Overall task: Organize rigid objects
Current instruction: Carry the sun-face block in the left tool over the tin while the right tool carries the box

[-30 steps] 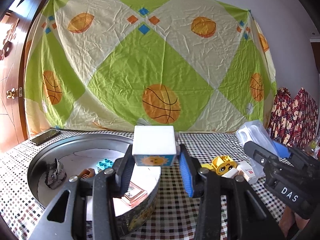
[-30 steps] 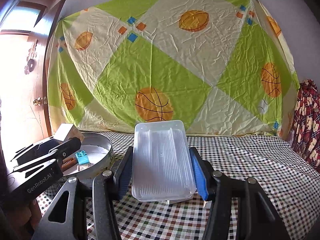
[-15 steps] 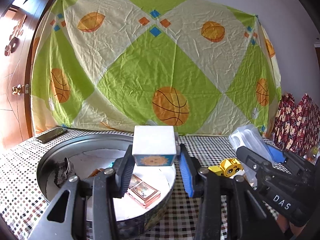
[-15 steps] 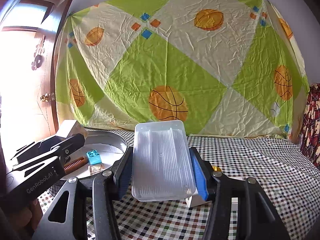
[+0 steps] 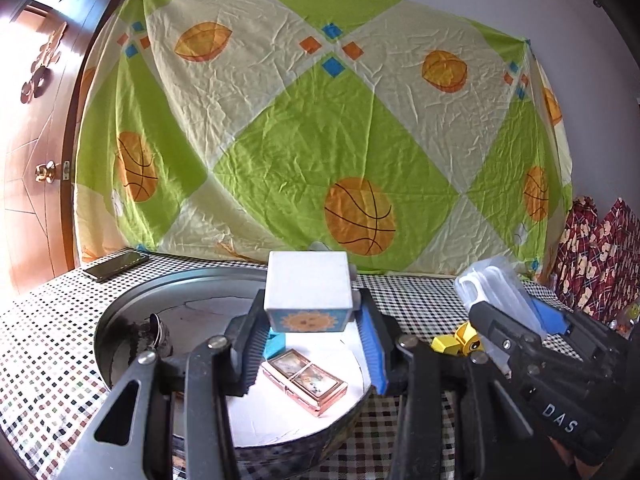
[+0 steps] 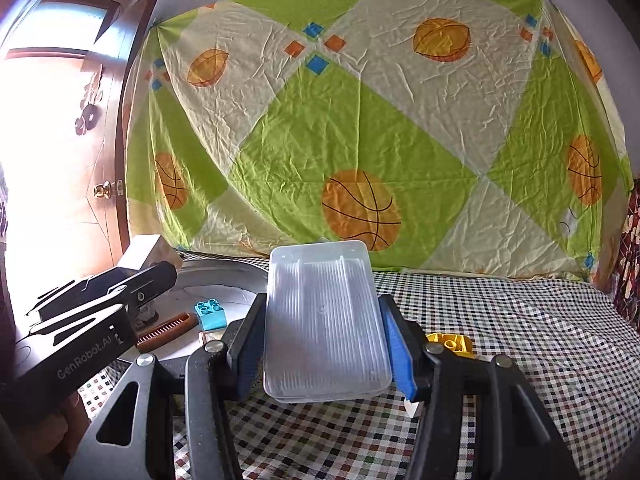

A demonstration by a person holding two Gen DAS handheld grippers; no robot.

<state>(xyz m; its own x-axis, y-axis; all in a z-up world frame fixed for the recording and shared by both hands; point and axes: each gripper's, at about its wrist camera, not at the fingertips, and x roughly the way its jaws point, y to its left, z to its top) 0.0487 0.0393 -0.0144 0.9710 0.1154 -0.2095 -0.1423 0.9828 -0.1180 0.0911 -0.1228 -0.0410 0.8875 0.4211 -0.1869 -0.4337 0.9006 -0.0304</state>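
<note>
Counting one cube (image 5: pixel 308 286); one lid (image 6: pixel 326 322)

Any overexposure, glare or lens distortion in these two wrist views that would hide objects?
Right wrist view: the doorway at left is blown out white, washing out detail near the door; the clear plastic box stays readable. Left wrist view: evenly lit, with only mild brightness on the door. Both: fisheye bending and dark corner vignetting, no evident blur.
</note>
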